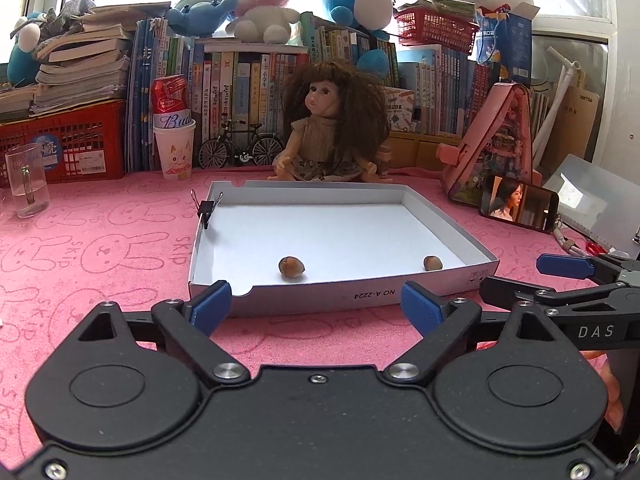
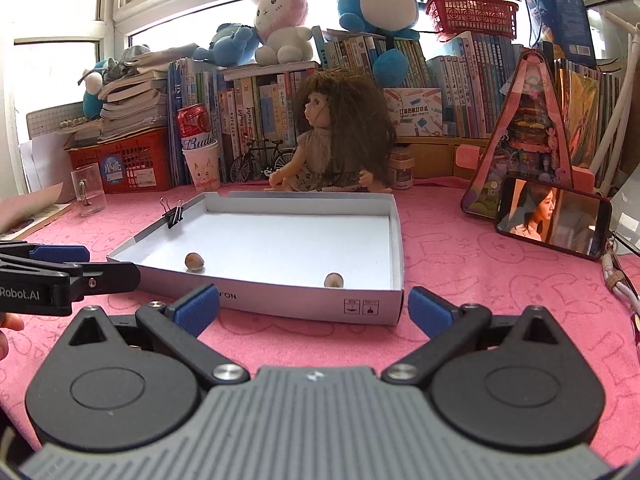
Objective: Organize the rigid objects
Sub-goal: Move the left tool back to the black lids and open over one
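A shallow white cardboard tray lies on the pink cloth. Two brown hazelnuts rest on its floor near the front wall: one toward the left, the other toward the right. A black binder clip grips the tray's left wall. My left gripper stands open just in front of the tray, nothing between its blue pads. My right gripper is also open and empty before the tray's front right corner. Each gripper shows at the other view's edge.
A curly-haired doll sits behind the tray. A glass mug, a paper cup with a red can and a red crate stand at the left. A phone and pink toy house stand at the right. Books and plush toys line the back.
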The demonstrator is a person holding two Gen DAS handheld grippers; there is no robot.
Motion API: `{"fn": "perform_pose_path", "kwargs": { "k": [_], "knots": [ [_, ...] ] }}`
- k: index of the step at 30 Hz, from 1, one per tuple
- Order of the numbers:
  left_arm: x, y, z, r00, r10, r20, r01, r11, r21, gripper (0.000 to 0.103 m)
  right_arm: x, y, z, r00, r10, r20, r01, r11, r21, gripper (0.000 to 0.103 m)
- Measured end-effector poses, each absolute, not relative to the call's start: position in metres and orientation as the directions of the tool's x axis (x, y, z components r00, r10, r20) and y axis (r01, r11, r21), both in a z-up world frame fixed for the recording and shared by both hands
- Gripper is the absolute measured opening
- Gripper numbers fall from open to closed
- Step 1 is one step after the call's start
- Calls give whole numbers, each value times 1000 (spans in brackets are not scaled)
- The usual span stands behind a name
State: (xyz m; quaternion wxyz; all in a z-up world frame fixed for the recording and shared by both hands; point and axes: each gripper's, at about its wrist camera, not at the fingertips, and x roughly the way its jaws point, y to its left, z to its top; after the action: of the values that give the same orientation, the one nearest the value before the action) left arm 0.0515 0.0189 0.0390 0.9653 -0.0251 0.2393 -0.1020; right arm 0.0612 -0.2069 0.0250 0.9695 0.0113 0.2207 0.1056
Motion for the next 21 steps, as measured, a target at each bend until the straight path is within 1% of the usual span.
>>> {"fn": "perform_pose_path", "kwargs": {
  "k": [11, 14, 17, 21],
  "knots": [
    [25, 33, 25, 877, -172, -448, 145, 985, -95, 93, 28, -221, 12, 894, 198, -402, -186, 980, 70, 103],
    [17, 39, 20, 878, -172, -447, 144, 985, -96, 93, 18, -224, 6, 878, 243, -413, -230, 970, 81, 103],
    [10, 44, 16, 880, -159, -447, 134, 987, -87, 93, 10, -222, 1, 867, 243, -435, -245, 968, 52, 103],
    [5, 47, 9, 881, -136, -453, 119, 991, -66, 93, 5, -220, -3, 858, 251, -447, -260, 965, 44, 95]
  ]
}}
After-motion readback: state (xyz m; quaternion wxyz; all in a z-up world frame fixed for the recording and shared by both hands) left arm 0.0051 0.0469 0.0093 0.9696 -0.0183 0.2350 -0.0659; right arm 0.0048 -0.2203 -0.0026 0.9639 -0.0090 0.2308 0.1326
